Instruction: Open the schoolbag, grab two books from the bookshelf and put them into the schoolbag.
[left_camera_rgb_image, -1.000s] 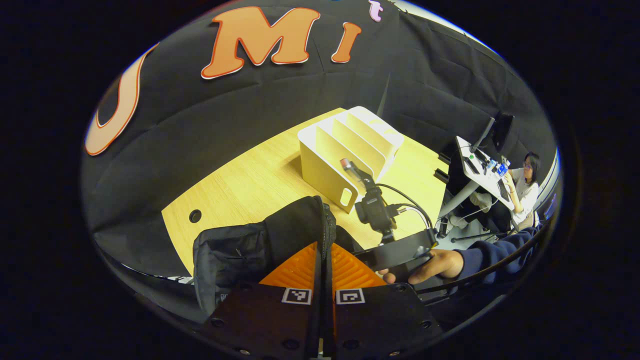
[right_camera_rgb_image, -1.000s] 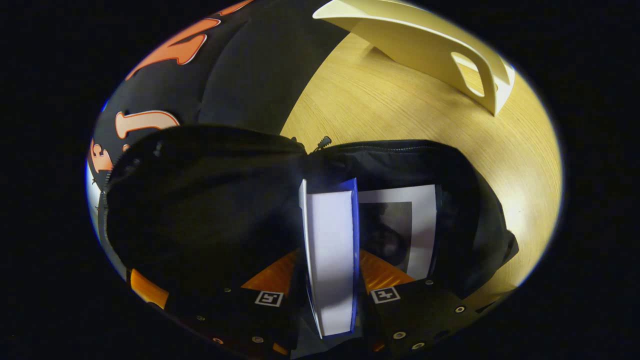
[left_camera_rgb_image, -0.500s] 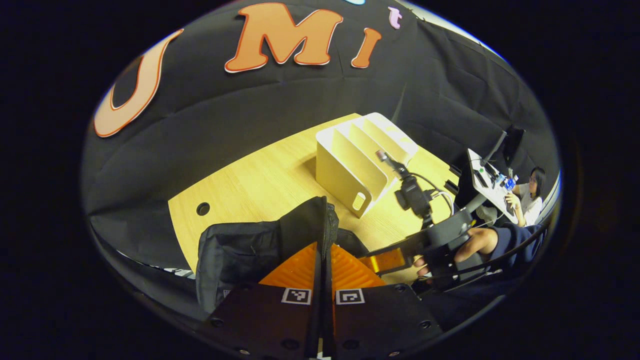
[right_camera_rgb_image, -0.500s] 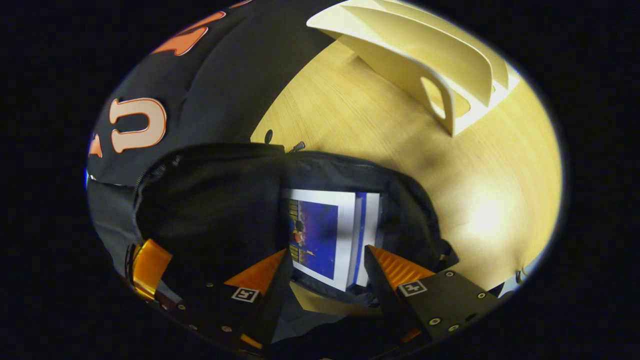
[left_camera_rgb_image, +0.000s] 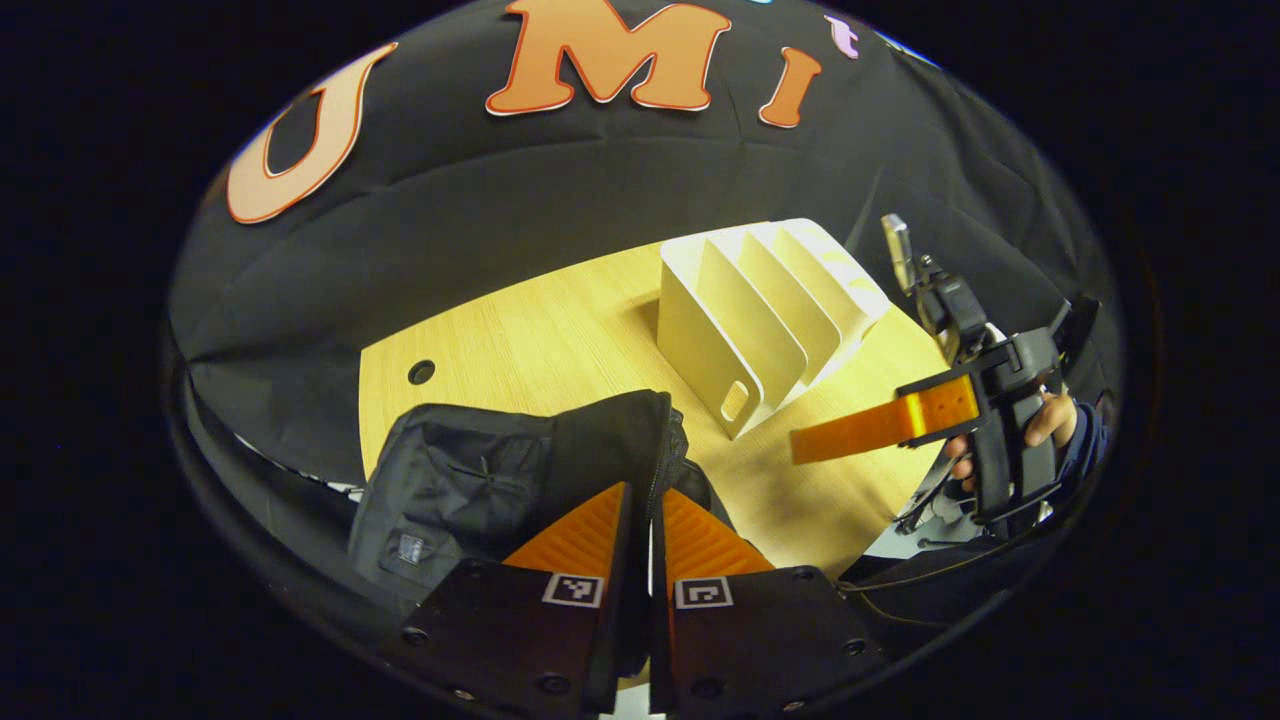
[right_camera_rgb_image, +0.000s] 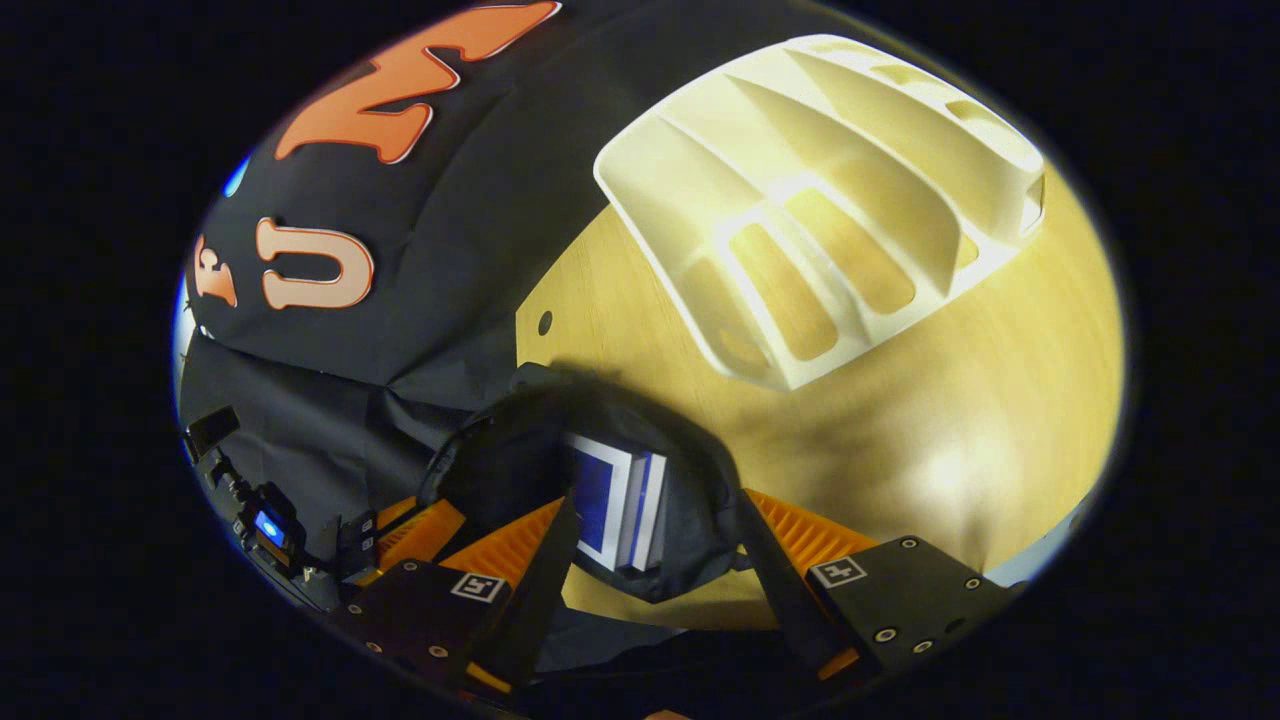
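Observation:
The black schoolbag (left_camera_rgb_image: 470, 480) lies on the wooden table (left_camera_rgb_image: 540, 330). My left gripper (left_camera_rgb_image: 650, 500) is shut on the raised zipper edge of its flap. In the right gripper view the bag's mouth (right_camera_rgb_image: 700, 480) gapes, with two books (right_camera_rgb_image: 620, 495) standing side by side inside, blue and white edges showing. My right gripper (right_camera_rgb_image: 655, 535) hangs above the bag, open, nothing between its fingers. The left gripper view shows the right gripper (left_camera_rgb_image: 830, 438) to the right of the bag, held by a hand (left_camera_rgb_image: 1050, 420). The cream bookshelf (left_camera_rgb_image: 770, 310) stands behind with bare slots.
The bookshelf (right_camera_rgb_image: 830, 200) sits past the bag on the table (right_camera_rgb_image: 960, 420), toward the far side. A round cable hole (left_camera_rgb_image: 421, 372) marks the tabletop left of it. The booth's black cloth wall closes the back. My left gripper (right_camera_rgb_image: 425, 520) shows at the bag's left side.
My right gripper let go of the blue-and-white book, which now stands in the bag beside the other. It opened and pulled back up and away. My left gripper kept its hold on the flap.

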